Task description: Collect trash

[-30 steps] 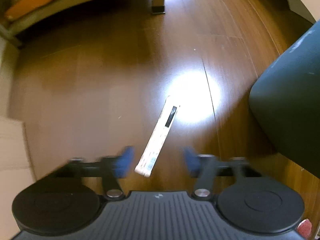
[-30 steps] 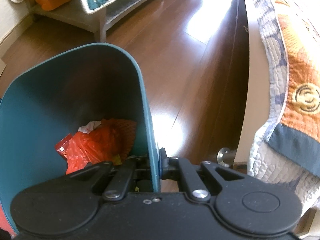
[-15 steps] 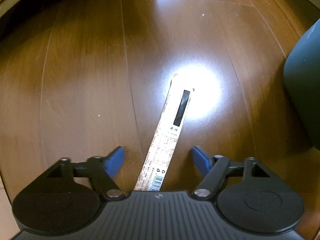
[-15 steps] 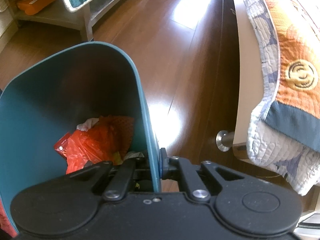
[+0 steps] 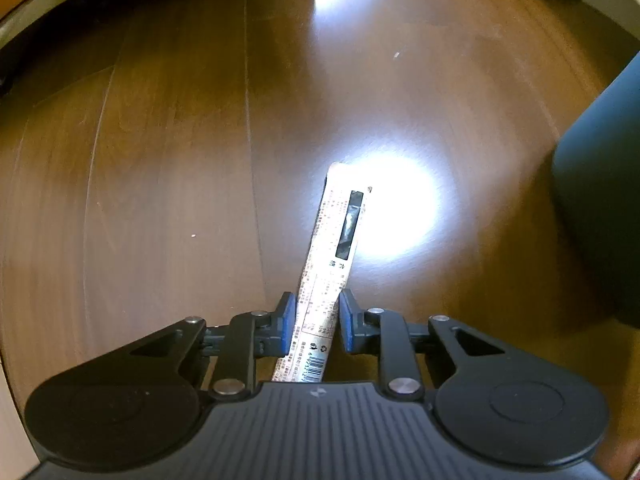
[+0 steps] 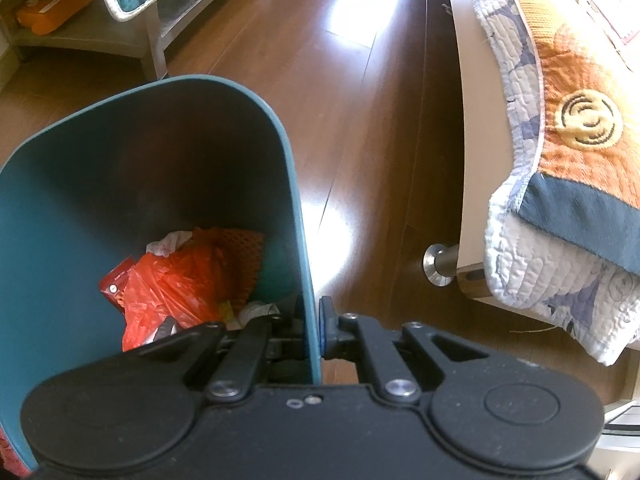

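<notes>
While the teal bin (image 5: pixel 600 208) stands off to my right on the wood floor (image 5: pixel 160 160), my left gripper (image 5: pixel 313 322), spread wide half a second ago, now clenches the paper wrapper (image 5: pixel 332 256); my right gripper (image 6: pixel 312 330) pinches the bin's rim (image 6: pixel 298 220).

**Two wrist views, one bin in common**

The left wrist camera looks steeply down, close over the floor (image 5: pixel 160 160), with the bin (image 5: pixel 600 200) at its right edge. The right wrist camera sits at the bin's (image 6: pixel 292 184) rim, looking down into it and out across the floor (image 6: pixel 360 120) toward a bed (image 6: pixel 472 120).
</notes>
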